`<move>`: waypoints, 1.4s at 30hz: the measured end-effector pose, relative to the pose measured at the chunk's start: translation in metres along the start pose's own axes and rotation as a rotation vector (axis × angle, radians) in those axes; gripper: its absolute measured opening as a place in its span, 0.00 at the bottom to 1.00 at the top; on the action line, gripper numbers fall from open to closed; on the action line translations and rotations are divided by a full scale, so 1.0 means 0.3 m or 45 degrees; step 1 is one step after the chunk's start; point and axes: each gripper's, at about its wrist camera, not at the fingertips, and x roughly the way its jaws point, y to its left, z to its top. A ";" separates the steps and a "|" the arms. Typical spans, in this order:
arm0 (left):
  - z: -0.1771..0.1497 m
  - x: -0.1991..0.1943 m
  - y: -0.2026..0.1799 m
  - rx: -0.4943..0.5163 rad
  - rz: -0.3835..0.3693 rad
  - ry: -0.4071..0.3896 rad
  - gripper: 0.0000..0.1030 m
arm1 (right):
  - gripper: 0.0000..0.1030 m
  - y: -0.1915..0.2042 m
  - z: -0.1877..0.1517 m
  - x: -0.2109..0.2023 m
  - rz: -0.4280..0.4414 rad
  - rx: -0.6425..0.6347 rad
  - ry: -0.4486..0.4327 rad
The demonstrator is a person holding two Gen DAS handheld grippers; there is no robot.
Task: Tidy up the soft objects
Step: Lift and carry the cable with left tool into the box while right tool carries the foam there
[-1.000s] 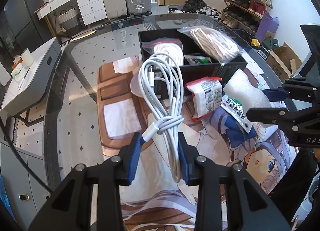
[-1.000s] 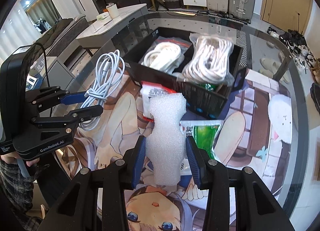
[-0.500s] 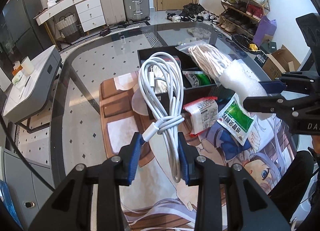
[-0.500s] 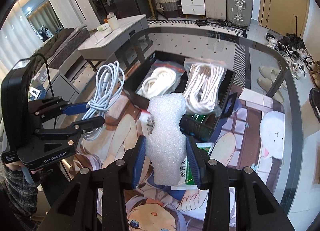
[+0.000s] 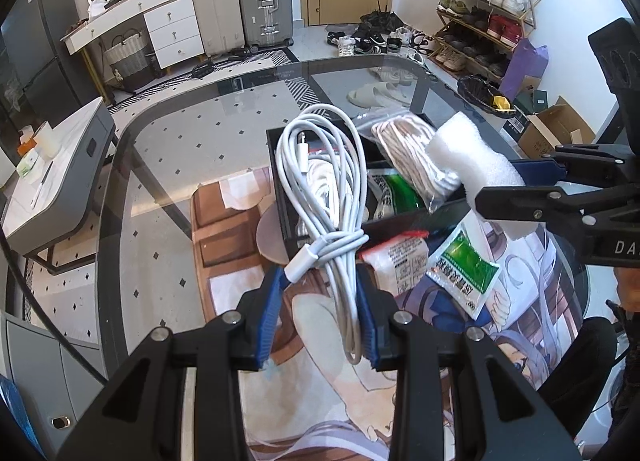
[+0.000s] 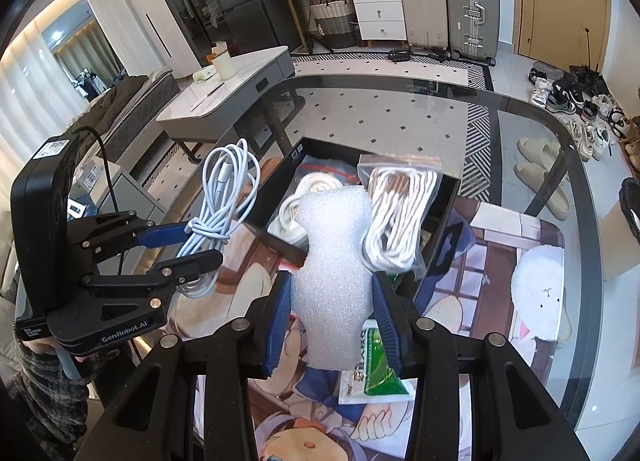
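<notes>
Both grippers carry a load above the glass table (image 5: 168,149). Left gripper (image 5: 320,317): its blue pads are pinched on a coiled white charging cable (image 5: 324,197), gripped low on the bundle just under the turns of cable wrapped round its waist, with the loops fanning upward and a white plug lying across the wrap. From the right wrist view the same cable (image 6: 224,201) stands out of the left gripper (image 6: 188,243), whose black body reads "GenRobot.AI" in white along its lower edge; a small label on its top is too small to read. A hand in a dark plaid sleeve (image 6: 44,393) holds that gripper from below.

Right gripper (image 6: 332,321): its jaws are partly closed and pressed against a white foam sheet piece (image 6: 332,261), which narrows where the pads squeeze it. In the left wrist view the foam (image 5: 472,157) sticks out of the right gripper (image 5: 516,185), and the letters "DA" show on the black housing at the frame's edge.

Beneath both lies a black divided storage box (image 6: 440,229) holding a bagged white cord coil (image 6: 400,213), another white cord bundle (image 6: 296,197) in the neighbouring compartment, and a green-and-white packet (image 5: 390,191). On the anime-print table mat (image 6: 532,261) beside the box lie a red-trimmed white packet (image 5: 400,261) with unreadably small print and a second green-and-white sachet (image 5: 464,269), whose characters are not legible.
</notes>
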 end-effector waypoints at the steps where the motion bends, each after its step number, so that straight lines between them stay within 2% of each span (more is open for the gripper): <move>1: 0.008 0.002 0.000 0.002 -0.003 0.002 0.32 | 0.40 -0.002 0.010 0.005 0.007 0.003 0.000; 19: 0.119 0.067 0.000 0.018 -0.015 0.014 0.32 | 0.39 -0.019 0.134 0.064 0.035 0.039 -0.022; 29: 0.180 0.100 0.002 -0.007 -0.055 0.011 0.32 | 0.39 -0.036 0.193 0.120 0.071 0.070 -0.017; 42: 0.202 0.190 0.039 -0.061 -0.078 0.073 0.32 | 0.39 -0.062 0.229 0.224 0.077 0.098 0.046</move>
